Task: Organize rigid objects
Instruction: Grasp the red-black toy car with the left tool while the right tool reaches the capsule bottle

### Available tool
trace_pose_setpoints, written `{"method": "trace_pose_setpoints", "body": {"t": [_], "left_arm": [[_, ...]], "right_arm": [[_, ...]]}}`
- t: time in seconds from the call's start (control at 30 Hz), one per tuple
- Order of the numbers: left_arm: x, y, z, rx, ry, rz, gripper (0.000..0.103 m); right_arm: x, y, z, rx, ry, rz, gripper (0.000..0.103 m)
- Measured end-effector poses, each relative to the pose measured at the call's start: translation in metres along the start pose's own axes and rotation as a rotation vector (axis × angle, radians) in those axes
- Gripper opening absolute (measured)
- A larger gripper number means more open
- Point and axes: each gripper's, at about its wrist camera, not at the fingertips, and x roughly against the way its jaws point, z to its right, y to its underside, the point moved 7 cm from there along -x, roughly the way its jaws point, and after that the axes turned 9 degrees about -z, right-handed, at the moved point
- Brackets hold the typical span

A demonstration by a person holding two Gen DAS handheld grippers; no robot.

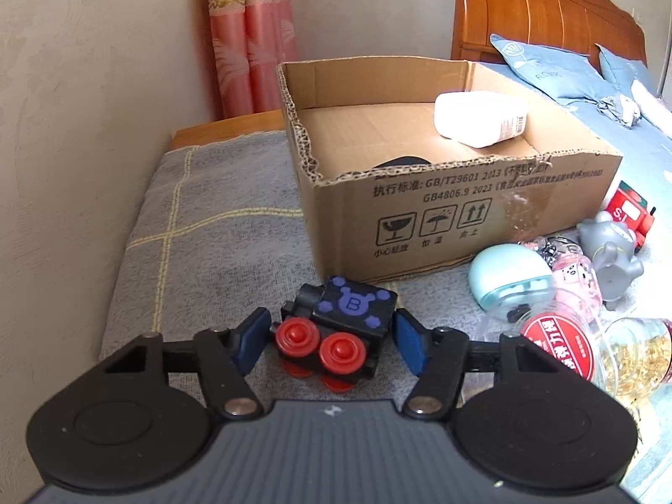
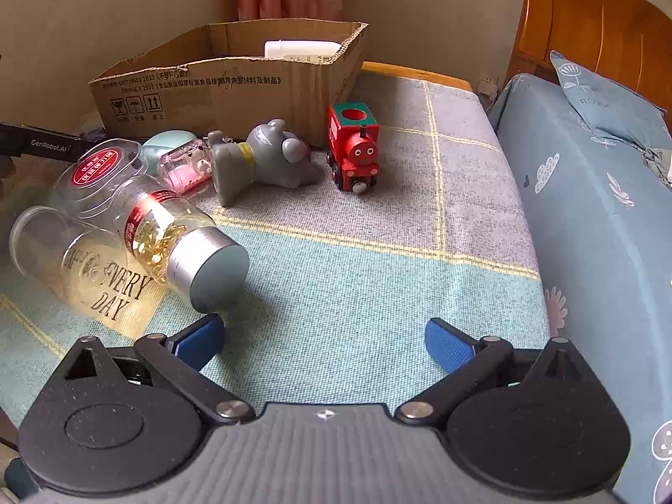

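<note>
A black toy train [image 1: 348, 306] with red wheels and a purple "B" on top lies on its side on the grey checked blanket [image 1: 201, 227]. My left gripper [image 1: 332, 340] is shut on it, one blue pad against each side. Just behind stands the open cardboard box [image 1: 462, 206], holding a white bottle [image 1: 479, 119] and a dark object [image 1: 403, 162] that is mostly hidden. My right gripper [image 2: 325, 340] hangs open over the teal part of the blanket, nothing between its fingers. A red toy train [image 2: 355, 147] and a grey elephant figure [image 2: 260, 159] lie ahead of it.
Left of the right gripper lie a clear jar with a silver lid [image 2: 180, 235], a printed glass [image 2: 75, 260], a red-lidded container [image 2: 98, 168], a pink case [image 2: 185, 168] and a teal round item [image 2: 168, 143]. A bed with blue bedding [image 2: 588, 193] borders the right; a wall [image 1: 84, 105] borders the left.
</note>
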Motion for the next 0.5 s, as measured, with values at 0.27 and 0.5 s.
{"method": "trace_pose_setpoints", "body": {"t": [0.27,0.5], "left_arm": [[0.009,0.011,0.003,0.007,0.012,-0.012,0.063],[0.022,0.028,0.006,0.025,0.025,-0.021,0.062]], "right_arm": [[-0.007,-0.02,0.0,-0.006,0.006,0.017,0.103],[-0.008,-0.044,0.017,-0.066,-0.003,0.018,0.103]]}}
